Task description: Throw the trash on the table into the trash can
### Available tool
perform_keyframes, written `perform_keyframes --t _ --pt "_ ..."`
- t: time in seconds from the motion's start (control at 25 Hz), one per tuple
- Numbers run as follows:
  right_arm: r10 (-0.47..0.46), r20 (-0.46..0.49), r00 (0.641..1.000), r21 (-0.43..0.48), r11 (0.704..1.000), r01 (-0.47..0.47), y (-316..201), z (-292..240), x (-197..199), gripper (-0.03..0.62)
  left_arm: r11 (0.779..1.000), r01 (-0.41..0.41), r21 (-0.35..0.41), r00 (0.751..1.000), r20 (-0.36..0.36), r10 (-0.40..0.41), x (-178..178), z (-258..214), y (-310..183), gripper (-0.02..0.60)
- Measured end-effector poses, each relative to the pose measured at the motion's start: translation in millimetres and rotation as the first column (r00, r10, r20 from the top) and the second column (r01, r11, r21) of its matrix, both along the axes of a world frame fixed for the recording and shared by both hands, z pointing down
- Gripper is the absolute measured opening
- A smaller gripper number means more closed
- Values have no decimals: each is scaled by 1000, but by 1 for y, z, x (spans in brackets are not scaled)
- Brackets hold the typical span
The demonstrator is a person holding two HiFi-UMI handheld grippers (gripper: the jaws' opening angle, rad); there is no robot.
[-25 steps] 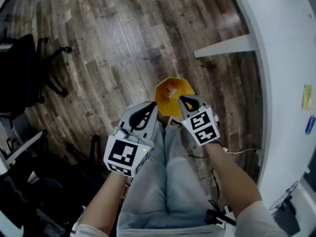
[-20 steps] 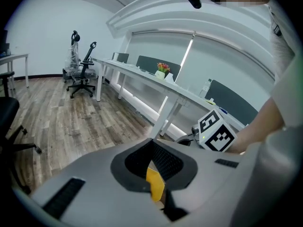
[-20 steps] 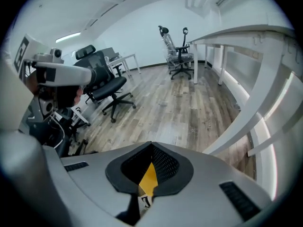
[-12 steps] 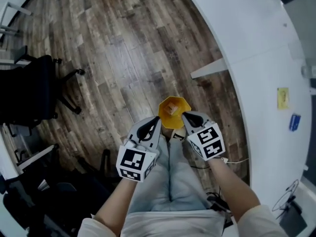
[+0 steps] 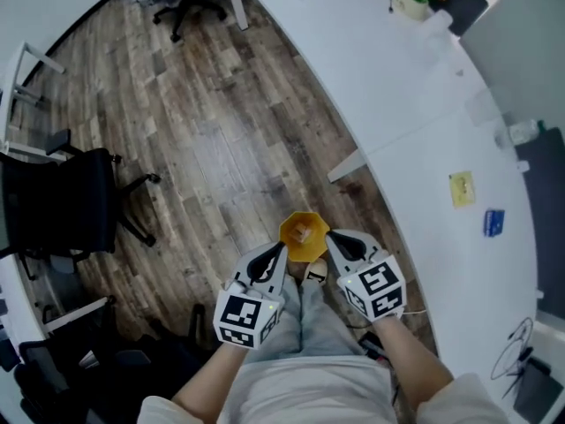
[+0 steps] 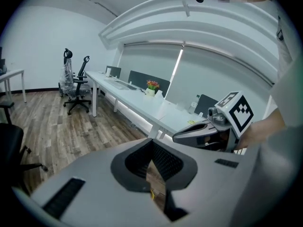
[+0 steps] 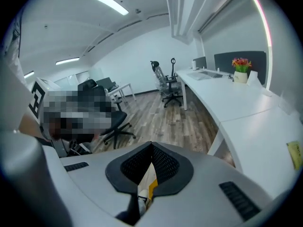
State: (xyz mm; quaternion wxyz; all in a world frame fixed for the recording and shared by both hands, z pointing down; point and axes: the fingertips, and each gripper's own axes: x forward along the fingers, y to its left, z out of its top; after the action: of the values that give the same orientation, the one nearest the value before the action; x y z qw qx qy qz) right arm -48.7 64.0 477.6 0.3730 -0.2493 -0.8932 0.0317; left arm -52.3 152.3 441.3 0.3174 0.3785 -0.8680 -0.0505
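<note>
Your right gripper [image 5: 335,238] has its jaws clamped narrow on one rim of the yellow plastic trash can [image 5: 305,238]. Your left gripper [image 5: 278,249] pinches the opposite rim, jaws almost together. The can hangs above the wooden floor [image 5: 203,131], just off the long white surface [image 5: 424,104], with a pale scrap of trash [image 5: 302,231] inside.
</note>
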Motion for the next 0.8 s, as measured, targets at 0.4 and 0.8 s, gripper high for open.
perform_keyframes --t 0.4,0.8 --pt "26 107 994 -19 1000 -24 -5 -87 16 31 1000 1 15 1000 23 -1 11 -65 -4 0" --pt "53 160 986 -29 998 -49 -12 -127 24 31 999 -24 21 998 66 22 13 -101 -10 2"
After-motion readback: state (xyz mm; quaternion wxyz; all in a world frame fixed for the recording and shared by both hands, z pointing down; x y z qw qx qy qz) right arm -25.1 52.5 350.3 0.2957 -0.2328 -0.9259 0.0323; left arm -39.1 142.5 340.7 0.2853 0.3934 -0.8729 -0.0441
